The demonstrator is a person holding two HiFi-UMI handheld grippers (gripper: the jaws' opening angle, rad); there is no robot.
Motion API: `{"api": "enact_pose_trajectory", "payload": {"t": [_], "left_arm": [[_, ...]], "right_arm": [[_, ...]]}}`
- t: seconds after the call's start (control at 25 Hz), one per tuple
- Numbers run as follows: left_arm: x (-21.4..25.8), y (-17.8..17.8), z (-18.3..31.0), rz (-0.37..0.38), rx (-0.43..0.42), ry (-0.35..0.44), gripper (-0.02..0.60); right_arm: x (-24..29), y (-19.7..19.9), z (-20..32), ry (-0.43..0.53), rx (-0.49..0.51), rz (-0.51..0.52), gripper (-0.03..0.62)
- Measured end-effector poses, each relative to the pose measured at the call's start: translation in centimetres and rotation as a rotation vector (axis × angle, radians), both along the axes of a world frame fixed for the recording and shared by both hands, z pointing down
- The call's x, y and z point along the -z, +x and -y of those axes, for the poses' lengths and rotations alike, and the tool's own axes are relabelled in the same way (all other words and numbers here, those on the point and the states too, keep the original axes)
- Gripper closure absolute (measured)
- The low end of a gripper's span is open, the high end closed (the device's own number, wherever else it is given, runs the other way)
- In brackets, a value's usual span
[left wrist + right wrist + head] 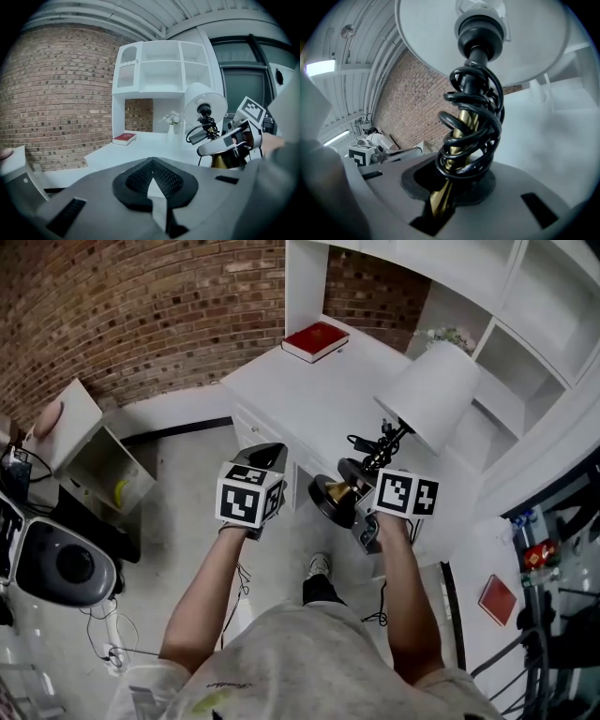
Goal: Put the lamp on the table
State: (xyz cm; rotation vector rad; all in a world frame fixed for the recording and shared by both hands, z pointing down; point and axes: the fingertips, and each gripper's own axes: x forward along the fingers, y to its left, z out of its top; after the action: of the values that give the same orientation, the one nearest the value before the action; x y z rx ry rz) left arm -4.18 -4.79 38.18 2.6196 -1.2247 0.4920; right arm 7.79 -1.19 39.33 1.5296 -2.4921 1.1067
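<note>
Head view: one lamp [429, 395] hangs tilted over the white table's [291, 395] near edge, its brass stem pinched by the right gripper [354, 491]. One left gripper [270, 460], jaws pressed together, empty. One red book [316, 340] lies far left.

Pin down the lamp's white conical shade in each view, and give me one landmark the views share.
Head view: white conical lampshade, upper right of centre.
Left gripper view: right of centre, by the right edge of the white shelf unit.
Right gripper view: fills the top, seen from below, above the clamped brass stem.
Shared landmark: the red-brown brick wall.
</note>
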Motion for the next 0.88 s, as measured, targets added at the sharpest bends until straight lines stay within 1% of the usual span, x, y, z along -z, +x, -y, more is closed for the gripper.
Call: {"api": "enact_pose_trajectory", "payload": {"t": [0.2,0.36,0.52,0.88], "left_arm": [[-0.6,1.9,3.4,0.018,0.016,-0.010,0.589],[-1.2,2.5,6.1,0.034,0.045,-0.029,0.589],[-1.3,3.3,8.6,0.048,0.066,-0.031,0.589],[-0.9,4.3,14.0,0.049,0.125,-0.037,0.589]], "right_arm": [[-0.4,1.9,4.0,-0.005,0.026,-0.005,0.520],[-0.8,3.0,7.3,-0.017,0.051,0.002,0.520],[-0.9,3.9,10.4,-0.018,0.076,0.003,0.520],[-0.3,4.7,16.7,-0.013,0.144,-0.005,0.520]]}}
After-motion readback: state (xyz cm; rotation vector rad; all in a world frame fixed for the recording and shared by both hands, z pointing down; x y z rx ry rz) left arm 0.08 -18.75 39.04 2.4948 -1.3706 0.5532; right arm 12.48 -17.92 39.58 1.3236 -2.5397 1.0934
